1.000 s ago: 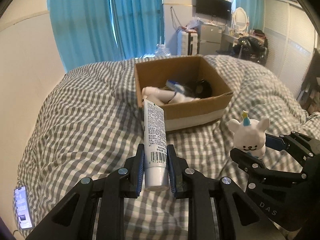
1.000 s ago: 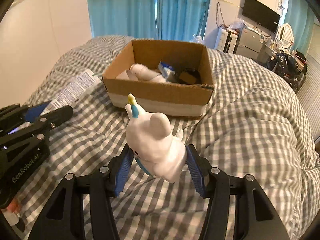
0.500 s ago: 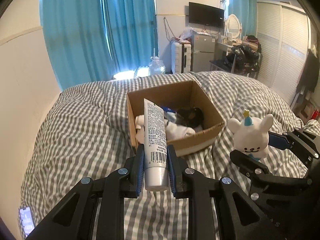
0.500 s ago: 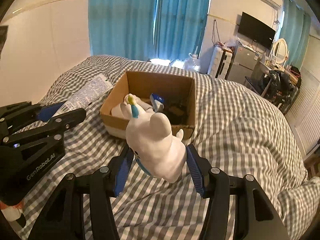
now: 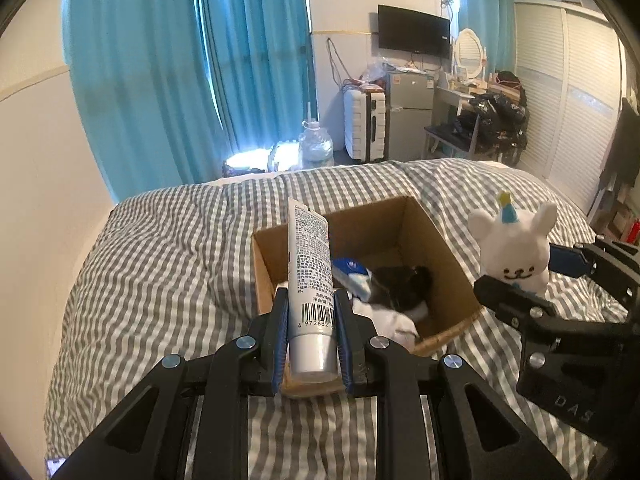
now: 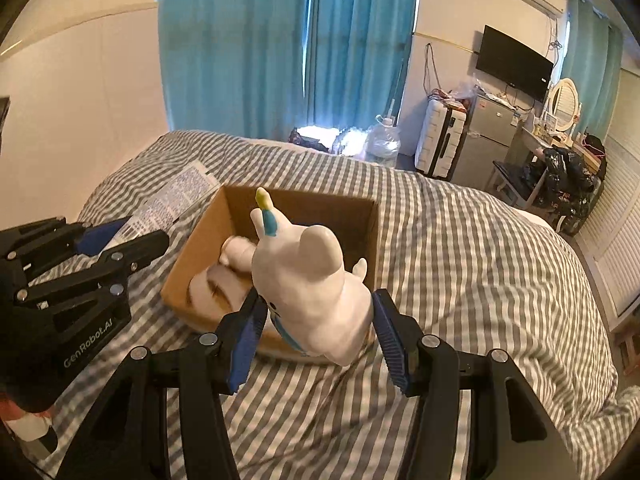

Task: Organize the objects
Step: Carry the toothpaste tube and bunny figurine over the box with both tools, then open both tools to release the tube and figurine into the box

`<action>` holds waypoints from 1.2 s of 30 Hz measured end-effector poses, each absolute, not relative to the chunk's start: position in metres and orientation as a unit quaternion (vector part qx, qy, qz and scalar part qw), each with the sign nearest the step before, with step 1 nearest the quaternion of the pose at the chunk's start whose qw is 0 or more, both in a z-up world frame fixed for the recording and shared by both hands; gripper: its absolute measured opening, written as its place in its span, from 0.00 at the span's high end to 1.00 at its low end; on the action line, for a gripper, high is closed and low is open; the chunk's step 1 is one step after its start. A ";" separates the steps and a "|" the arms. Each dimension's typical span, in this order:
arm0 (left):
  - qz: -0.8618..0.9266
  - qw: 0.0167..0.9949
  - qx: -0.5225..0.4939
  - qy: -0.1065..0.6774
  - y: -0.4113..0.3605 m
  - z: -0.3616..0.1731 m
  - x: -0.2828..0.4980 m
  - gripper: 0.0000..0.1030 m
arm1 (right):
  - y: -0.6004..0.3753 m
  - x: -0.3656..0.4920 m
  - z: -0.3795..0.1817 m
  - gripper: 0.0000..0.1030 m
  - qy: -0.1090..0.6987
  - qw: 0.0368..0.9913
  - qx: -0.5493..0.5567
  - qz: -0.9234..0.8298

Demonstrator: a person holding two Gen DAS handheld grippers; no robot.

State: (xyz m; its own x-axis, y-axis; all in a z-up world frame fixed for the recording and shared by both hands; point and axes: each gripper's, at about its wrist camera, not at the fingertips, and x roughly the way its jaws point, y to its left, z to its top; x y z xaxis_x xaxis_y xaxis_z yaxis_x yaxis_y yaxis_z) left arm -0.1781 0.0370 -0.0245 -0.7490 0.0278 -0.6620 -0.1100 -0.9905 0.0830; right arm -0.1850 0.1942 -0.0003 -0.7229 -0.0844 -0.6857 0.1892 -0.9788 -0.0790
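Bedroom with blue curtains (image 5: pixel 192 80), a wall TV, a suitcase and a small fridge at the far side; work surface was a bed (image 5: pixel 160 248) under a grey-and-white checked duvet. An open cardboard box (image 5: pixel 440 248) sat on the duvet in front of both tools. Box already held several items: a blue-and-white packet (image 5: pixel 352 274), something dark (image 5: pixel 400 284) and white pieces toward the near wall; exact identity of these could not be read. Left tool (image 5: pixel 310 320) was clenched on a white tube (image 5: pixel 310 264) with a barcode, cap end toward the camera, crimped end pointing up and forward over the near-left part of the box. Right tool (image 6: pixel 316 328) was clenched on a white plush bunny (image 6: pixel 308 280) with a small blue-and-yellow party hat, held in the air with the box opening behind it in the right wrist view; in the left wrist view the bunny sat just right of the box's right wall. Neither item touched the box or the duvet. Judgement: task partly done, some objects boxed, two in transit and close to release height. Remaining: lower or drop the tube and the bunny inside. A phone-like object showed at the bottom-left edge of the left view, too cropped to confirm, so whether more loose items waited could not be told.
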 end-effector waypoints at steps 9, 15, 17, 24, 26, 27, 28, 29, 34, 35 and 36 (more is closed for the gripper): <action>0.919 0.061 -0.388 0.036 0.036 -0.055 -0.247 0.80 | 0.193 -0.256 -0.009 0.48 0.074 0.071 0.375 -0.921; 0.912 0.070 -0.403 0.040 0.037 -0.077 -0.277 0.80 | 0.192 -0.296 -0.035 0.48 0.080 0.068 0.392 -0.914; 0.909 0.072 -0.410 0.036 0.038 -0.086 -0.286 0.80 | 0.191 -0.308 -0.045 0.48 0.080 0.066 0.398 -0.912; 0.899 0.088 -0.427 0.038 0.045 -0.110 -0.301 0.80 | 0.194 -0.338 -0.071 0.48 0.084 0.062 0.412 -0.905; 0.897 0.086 -0.431 0.042 0.047 -0.116 -0.302 0.80 | 0.192 -0.343 -0.077 0.48 0.088 0.062 0.416 -0.903; 0.896 0.086 -0.434 0.044 0.048 -0.120 -0.303 0.80 | 0.193 -0.344 -0.079 0.48 0.088 0.062 0.418 -0.902; 0.895 0.086 -0.435 0.044 0.047 -0.122 -0.303 0.80 | 0.193 -0.345 -0.082 0.48 0.085 0.063 0.420 -0.901; 0.894 0.086 -0.438 0.043 0.048 -0.124 -0.303 0.80 | 0.194 -0.344 -0.084 0.48 0.083 0.065 0.421 -0.901; 0.893 0.088 -0.440 0.044 0.050 -0.124 -0.300 0.80 | 0.195 -0.339 -0.084 0.48 0.076 0.067 0.416 -0.903; 0.894 0.088 -0.438 0.043 0.051 -0.122 -0.299 0.80 | 0.197 -0.338 -0.083 0.48 0.072 0.067 0.415 -0.904; 0.894 0.089 -0.437 0.040 0.051 -0.121 -0.297 0.79 | 0.198 -0.336 -0.083 0.47 0.069 0.068 0.415 -0.904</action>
